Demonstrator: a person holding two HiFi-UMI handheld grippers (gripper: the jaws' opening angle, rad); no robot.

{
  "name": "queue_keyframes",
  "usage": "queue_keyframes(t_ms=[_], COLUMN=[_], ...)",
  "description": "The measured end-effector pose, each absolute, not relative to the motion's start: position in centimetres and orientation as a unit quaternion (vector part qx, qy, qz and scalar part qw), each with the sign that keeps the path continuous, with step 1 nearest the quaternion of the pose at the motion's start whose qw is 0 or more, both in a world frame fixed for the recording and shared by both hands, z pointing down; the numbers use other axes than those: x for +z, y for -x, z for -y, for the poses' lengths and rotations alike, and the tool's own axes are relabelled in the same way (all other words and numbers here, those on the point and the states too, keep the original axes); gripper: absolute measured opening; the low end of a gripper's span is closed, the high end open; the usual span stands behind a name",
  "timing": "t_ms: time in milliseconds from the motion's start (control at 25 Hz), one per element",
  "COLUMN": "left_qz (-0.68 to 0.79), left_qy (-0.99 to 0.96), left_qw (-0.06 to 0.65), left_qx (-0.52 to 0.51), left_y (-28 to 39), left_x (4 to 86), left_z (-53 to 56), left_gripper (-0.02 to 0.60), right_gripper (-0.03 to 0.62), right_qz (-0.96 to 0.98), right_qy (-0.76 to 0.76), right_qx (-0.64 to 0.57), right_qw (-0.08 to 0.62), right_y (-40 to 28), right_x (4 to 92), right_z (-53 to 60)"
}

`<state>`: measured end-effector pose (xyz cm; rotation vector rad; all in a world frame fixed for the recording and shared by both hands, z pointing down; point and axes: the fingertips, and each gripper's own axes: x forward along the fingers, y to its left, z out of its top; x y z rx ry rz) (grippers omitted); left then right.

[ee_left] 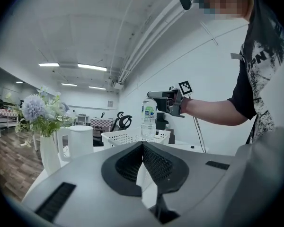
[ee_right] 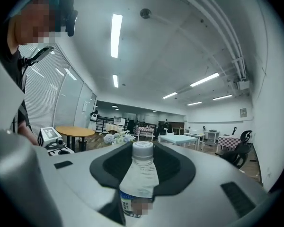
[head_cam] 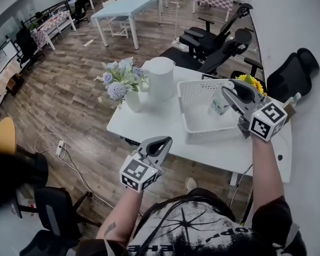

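My right gripper is shut on a clear water bottle with a white cap, held upright over the right side of a white slotted basket. In the right gripper view the bottle stands between the jaws with its cap at their tips. From the left gripper view the bottle has its lower part behind the basket rim. My left gripper hangs at the table's front edge, short of the basket, shut with nothing in it; its tips meet.
A white table carries a white jug and a white vase of blue and white flowers left of the basket. Yellow flowers lie at the far right. Black office chairs stand behind, and cables run over the wooden floor at the left.
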<state>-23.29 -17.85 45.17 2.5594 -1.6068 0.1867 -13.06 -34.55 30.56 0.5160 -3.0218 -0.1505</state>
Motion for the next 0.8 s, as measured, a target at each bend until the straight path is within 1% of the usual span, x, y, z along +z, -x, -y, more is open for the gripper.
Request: queue_keyframes(t_ms=[280,680,800], left_qz=[0.474,0.405,0.389], left_qy=[-0.876,-0.910,-0.917], left_qw=[0.051,0.055,0.056], left_qx=[0.068,0.067,0.070], left_y=[20.7,16.2,14.6], left_x=[45.1,45.4,45.6], left_z=[15.7,14.9,15.3], left_gripper=[0.009,0.009,0.010], right_gripper=[0.150,0.149,0.149], right_qz=[0.977,0.957,0.950], right_qy=[-0.210,-0.289,-0.310], right_qx=[-0.045,-0.027,-0.023], right_qw=[0.016,0.026,0.039], right_y=[9.6,2.9,0.7], right_x=[29.4,30.9,32.2], right_z=[30.7,27.9,27.8])
